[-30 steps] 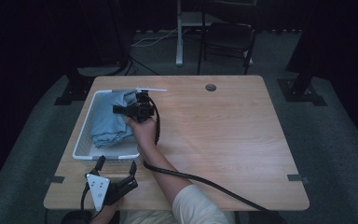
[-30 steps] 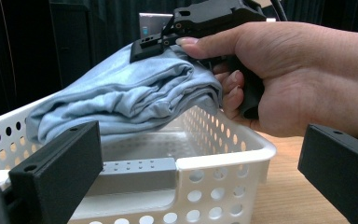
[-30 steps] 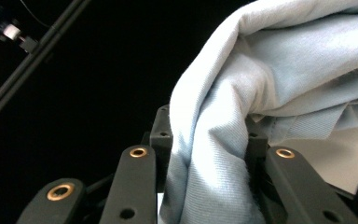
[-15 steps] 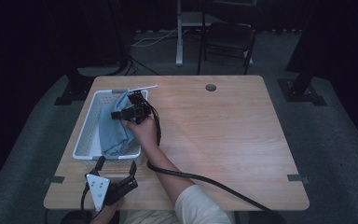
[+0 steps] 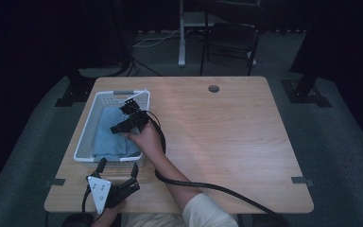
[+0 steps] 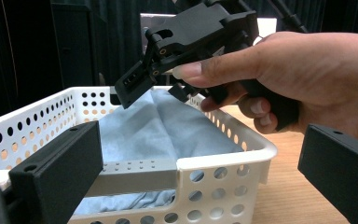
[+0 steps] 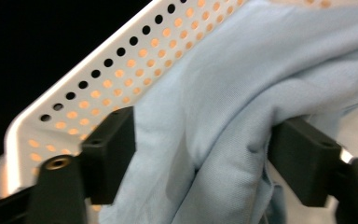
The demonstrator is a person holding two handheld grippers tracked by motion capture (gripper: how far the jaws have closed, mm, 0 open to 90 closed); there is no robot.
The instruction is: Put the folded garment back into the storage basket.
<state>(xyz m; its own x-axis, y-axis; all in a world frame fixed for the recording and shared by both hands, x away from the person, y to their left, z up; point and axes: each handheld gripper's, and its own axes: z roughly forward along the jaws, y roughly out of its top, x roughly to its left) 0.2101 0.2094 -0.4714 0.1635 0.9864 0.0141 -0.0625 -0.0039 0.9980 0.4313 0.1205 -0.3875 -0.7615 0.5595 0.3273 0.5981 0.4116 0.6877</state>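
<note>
Parted tongs (image 7: 200, 158) flank bunched blue cloth (image 7: 242, 107) inside white basket (image 7: 98, 88).

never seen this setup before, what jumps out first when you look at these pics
A white perforated basket at the table's left side holds a crumpled light blue cloth. The right gripper reaches into it, its fingers spread either side of a raised fold of the cloth. The left gripper sits at the table's near edge, just in front of the basket, open and holding nothing.
</note>
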